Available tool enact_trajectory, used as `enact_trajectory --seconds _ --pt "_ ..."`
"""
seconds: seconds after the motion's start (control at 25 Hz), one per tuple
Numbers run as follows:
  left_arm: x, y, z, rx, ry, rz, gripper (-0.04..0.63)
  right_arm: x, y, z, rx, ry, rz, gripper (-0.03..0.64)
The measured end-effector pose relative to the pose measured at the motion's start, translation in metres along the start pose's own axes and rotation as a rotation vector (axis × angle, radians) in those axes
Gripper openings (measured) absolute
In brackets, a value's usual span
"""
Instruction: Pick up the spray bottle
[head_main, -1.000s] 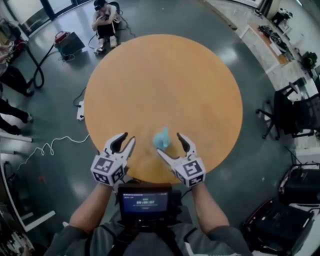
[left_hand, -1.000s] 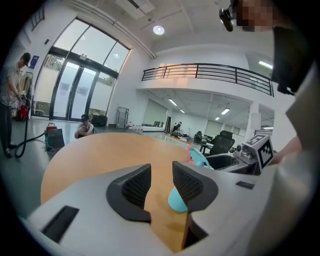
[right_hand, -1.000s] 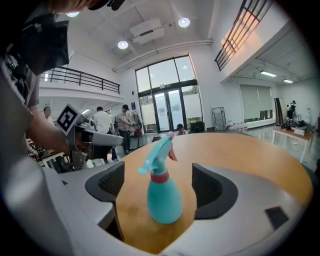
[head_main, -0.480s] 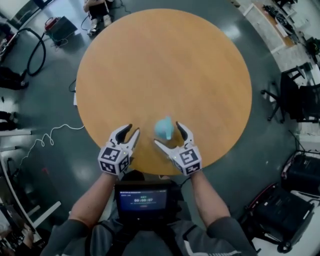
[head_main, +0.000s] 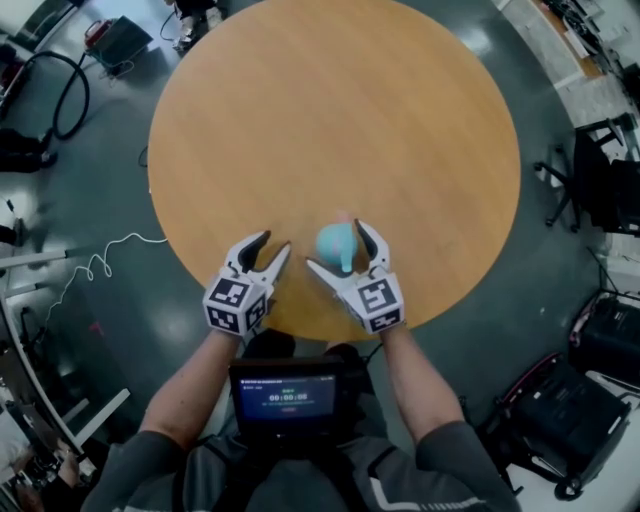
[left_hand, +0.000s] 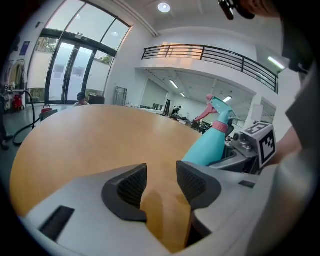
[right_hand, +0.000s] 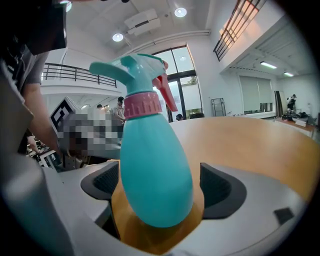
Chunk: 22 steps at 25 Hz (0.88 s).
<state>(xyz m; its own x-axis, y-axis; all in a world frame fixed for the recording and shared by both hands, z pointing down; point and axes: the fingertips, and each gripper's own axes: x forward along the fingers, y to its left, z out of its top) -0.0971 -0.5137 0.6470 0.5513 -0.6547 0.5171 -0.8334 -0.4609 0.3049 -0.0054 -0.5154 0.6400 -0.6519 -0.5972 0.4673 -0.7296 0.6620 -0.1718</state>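
Standing spray bottle (right_hand: 155, 170), nozzle end up

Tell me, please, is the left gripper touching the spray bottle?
Apart: head view shows table between spray bottle and left gripper, whose empty jaws just opened further.

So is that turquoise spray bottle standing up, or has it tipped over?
Upright. In the right gripper view the spray bottle stands base-down on the table, pink collar and nozzle head on top.

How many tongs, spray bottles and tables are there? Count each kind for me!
tongs: 2, the left tongs and the right tongs
spray bottle: 1
round table: 1
total: 4
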Motion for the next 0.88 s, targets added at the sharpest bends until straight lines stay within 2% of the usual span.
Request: enact_trajectory --seconds 0.36,0.48,0.52,0.6,0.76,0.88 --pt "0.004 0.007 0.003 -0.011 0.008 -0.009 0.182 0.015 -0.006 0.002 -0.042 0.014 -0.035 0.5" --pt "0.005 0.007 0.003 -0.014 0.005 -0.009 0.138 0.02 -0.005 -0.002 -0.078 -0.007 -0.024 0.477" --pt "0.005 0.008 0.004 -0.014 0.003 -0.01 0.127 0.022 -0.005 -0.003 -0.085 -0.013 -0.022 0.442" --pt "0.005 0.009 0.005 -0.008 0.0 -0.009 0.076 0.024 -0.004 -0.001 -0.075 -0.011 -0.027 0.439" --pt "0.002 0.011 0.008 -0.003 -0.005 -0.004 0.067 0.024 -0.002 0.003 -0.066 0.0 -0.031 0.436" --pt "-0.001 0.013 0.01 -0.003 -0.013 0.0 0.048 0.025 0.0 0.005 -0.083 -0.034 -0.014 0.434"
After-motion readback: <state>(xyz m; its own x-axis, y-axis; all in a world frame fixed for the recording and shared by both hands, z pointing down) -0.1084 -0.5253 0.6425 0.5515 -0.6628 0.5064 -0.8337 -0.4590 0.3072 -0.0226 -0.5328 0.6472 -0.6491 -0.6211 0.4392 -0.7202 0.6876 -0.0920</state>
